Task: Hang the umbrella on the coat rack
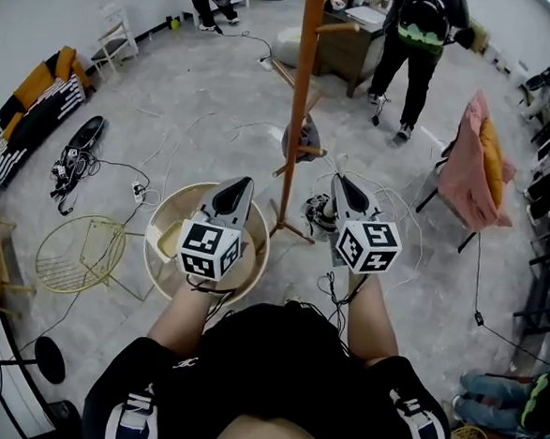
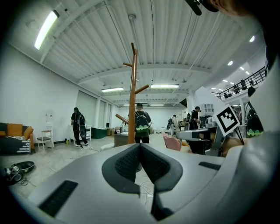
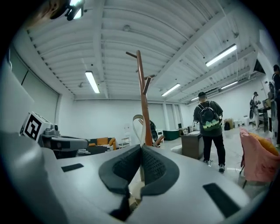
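Note:
The orange wooden coat rack (image 1: 308, 94) stands on the floor straight ahead of me. A dark grey folded umbrella (image 1: 303, 139) hangs low on its pole by a peg. In the right gripper view the umbrella (image 3: 153, 130) shows beside the pole (image 3: 142, 100), with a pale strap loop (image 3: 136, 126) next to it. My left gripper (image 1: 238, 191) and right gripper (image 1: 337, 184) are held side by side short of the rack, both shut with nothing between the jaws. The left gripper view has the rack (image 2: 132, 96) dead ahead above its closed jaws (image 2: 140, 148).
A round beige tub (image 1: 166, 218) lies under the left gripper, with a yellow wire stool (image 1: 74, 252) to its left. Shoes (image 1: 319, 213) and cables lie by the rack's base. A chair draped in pink cloth (image 1: 474, 162) stands to the right. A person with a backpack (image 1: 419, 34) stands behind the rack.

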The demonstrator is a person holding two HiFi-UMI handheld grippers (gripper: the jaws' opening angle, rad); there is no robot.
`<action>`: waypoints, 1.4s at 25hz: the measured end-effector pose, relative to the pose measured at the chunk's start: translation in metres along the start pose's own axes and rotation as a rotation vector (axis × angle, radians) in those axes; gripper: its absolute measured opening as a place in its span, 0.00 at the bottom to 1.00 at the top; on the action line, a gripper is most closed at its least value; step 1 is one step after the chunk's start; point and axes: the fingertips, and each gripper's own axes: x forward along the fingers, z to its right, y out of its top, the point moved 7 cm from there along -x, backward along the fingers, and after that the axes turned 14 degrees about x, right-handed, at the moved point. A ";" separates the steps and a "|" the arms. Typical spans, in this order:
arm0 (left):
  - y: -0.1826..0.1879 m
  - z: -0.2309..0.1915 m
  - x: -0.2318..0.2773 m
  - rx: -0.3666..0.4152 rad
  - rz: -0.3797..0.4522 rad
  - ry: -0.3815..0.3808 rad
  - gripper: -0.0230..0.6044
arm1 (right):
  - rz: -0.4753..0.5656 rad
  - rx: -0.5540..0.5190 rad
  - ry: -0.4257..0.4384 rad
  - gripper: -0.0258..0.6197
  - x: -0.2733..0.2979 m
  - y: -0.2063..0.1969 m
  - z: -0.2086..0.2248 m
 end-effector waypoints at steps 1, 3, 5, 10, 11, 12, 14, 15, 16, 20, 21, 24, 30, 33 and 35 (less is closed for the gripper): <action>-0.001 -0.002 0.013 -0.003 -0.011 0.005 0.06 | -0.017 0.001 0.011 0.07 0.012 -0.002 0.011; -0.005 -0.005 0.037 -0.009 -0.032 0.016 0.06 | -0.054 0.005 0.029 0.07 0.037 -0.007 0.033; -0.009 -0.009 0.059 -0.013 -0.050 0.026 0.06 | -0.095 0.012 0.039 0.07 0.060 -0.015 0.054; -0.023 -0.015 0.102 -0.019 -0.095 0.048 0.06 | -0.179 0.025 0.020 0.07 0.110 -0.039 0.099; -0.027 -0.016 0.107 -0.022 -0.107 0.053 0.06 | -0.195 0.027 0.020 0.07 0.118 -0.044 0.105; -0.030 -0.017 0.111 -0.026 -0.118 0.061 0.06 | -0.212 0.027 0.023 0.07 0.125 -0.050 0.110; -0.035 -0.020 0.116 -0.034 -0.136 0.078 0.06 | -0.245 0.026 0.029 0.07 0.138 -0.059 0.118; -0.036 -0.023 0.119 -0.036 -0.142 0.086 0.06 | -0.258 0.027 0.029 0.07 0.145 -0.063 0.122; -0.037 -0.025 0.121 -0.039 -0.147 0.093 0.06 | -0.270 0.029 0.027 0.07 0.150 -0.067 0.125; -0.042 -0.029 0.126 -0.051 -0.164 0.119 0.06 | -0.317 0.043 0.015 0.07 0.163 -0.081 0.140; -0.043 -0.029 0.127 -0.054 -0.167 0.124 0.06 | -0.329 0.046 0.013 0.07 0.166 -0.084 0.144; -0.047 -0.028 0.130 -0.060 -0.177 0.137 0.06 | -0.358 0.057 0.017 0.07 0.173 -0.095 0.153; -0.045 -0.032 0.143 -0.066 -0.196 0.167 0.06 | -0.410 0.082 0.051 0.07 0.192 -0.104 0.164; -0.047 -0.035 0.141 -0.067 -0.202 0.185 0.06 | -0.432 0.086 0.064 0.07 0.198 -0.112 0.164; -0.049 -0.036 0.142 -0.067 -0.208 0.195 0.06 | -0.445 0.085 0.071 0.07 0.204 -0.117 0.165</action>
